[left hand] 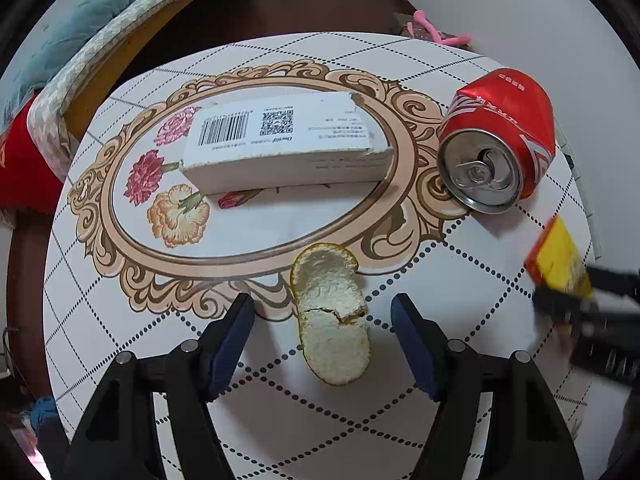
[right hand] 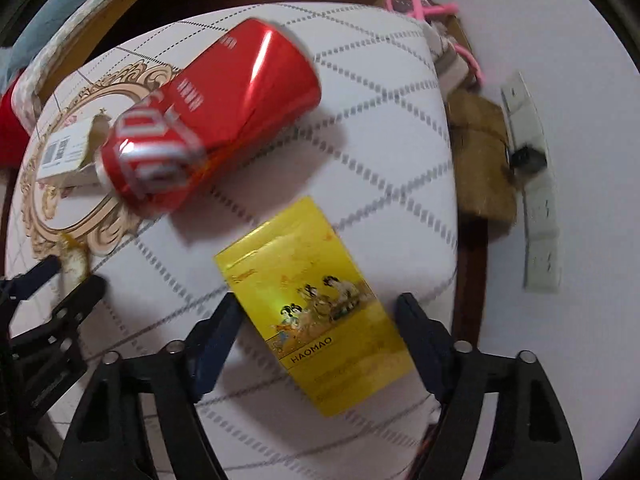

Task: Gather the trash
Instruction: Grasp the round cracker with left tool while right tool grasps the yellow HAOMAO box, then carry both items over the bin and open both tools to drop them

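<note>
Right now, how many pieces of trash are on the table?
4: white cardboard box centre, crushed red can right, orange peel near, yellow carton at right edge.

Red can [left hand: 500, 120], silver top. White box [left hand: 284, 140], black barcode. Yellow pack [right hand: 316, 300]. Pale peel [left hand: 332, 320], orange rim. White tablecloth [left hand: 400, 240], dotted diamonds, flowers.

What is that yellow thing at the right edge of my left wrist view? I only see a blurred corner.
Observer: A flat yellow cardboard box, printed with painted figures and the word HAOMAO.
Operator: Is the other gripper holding it?
Observer: Not yet. The right gripper straddles it with its jaws open, and a gap shows at one pad.
Operator: Anything past the table on that side?
Observer: Beyond the table edge lies a white power strip with a dark plug in it.
</note>
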Demonstrator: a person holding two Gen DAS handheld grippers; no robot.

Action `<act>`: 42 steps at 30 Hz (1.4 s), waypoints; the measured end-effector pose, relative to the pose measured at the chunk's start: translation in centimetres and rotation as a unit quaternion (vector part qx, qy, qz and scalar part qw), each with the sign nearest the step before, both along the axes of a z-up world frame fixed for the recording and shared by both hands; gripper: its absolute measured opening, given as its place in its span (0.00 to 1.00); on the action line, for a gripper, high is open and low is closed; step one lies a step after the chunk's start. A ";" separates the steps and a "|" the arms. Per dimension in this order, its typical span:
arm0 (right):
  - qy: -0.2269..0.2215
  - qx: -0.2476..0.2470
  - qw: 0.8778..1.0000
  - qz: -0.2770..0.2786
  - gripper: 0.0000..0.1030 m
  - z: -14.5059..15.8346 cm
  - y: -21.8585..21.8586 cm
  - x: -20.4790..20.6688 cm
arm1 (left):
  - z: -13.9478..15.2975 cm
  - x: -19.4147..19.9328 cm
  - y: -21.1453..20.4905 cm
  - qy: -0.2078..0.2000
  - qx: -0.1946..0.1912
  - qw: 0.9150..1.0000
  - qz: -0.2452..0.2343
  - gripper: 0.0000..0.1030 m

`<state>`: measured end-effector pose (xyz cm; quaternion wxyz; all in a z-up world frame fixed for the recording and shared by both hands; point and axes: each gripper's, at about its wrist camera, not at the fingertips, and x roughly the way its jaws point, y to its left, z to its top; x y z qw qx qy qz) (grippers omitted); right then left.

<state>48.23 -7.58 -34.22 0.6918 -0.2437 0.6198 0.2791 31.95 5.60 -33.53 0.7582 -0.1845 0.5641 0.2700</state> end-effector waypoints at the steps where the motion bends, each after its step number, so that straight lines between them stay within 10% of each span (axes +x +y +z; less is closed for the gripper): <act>1: 0.004 -0.002 1.000 -0.005 0.74 0.1 -0.3 -0.6 | 0.0 0.2 -0.2 0.000 0.002 1.000 -0.001 0.66; 4: 0.006 -0.008 1.000 -0.014 0.74 0.1 -0.5 -2.3 | -0.2 1.3 -0.9 0.000 0.009 1.000 -0.007 0.64; 10: -0.021 0.002 0.999 -0.029 0.72 0.2 -1.1 -3.7 | 0.2 2.8 -1.4 -0.009 0.002 0.999 -0.032 0.28; 25: -0.042 0.065 0.995 -0.070 0.64 3.7 -2.3 -8.1 | 5.3 -1.2 -1.5 -0.046 0.057 0.996 -0.057 0.26; 42: -0.062 0.202 0.977 0.007 0.63 15.6 4.9 -21.2 | 17.1 -19.8 7.1 -0.114 0.147 0.983 0.010 0.26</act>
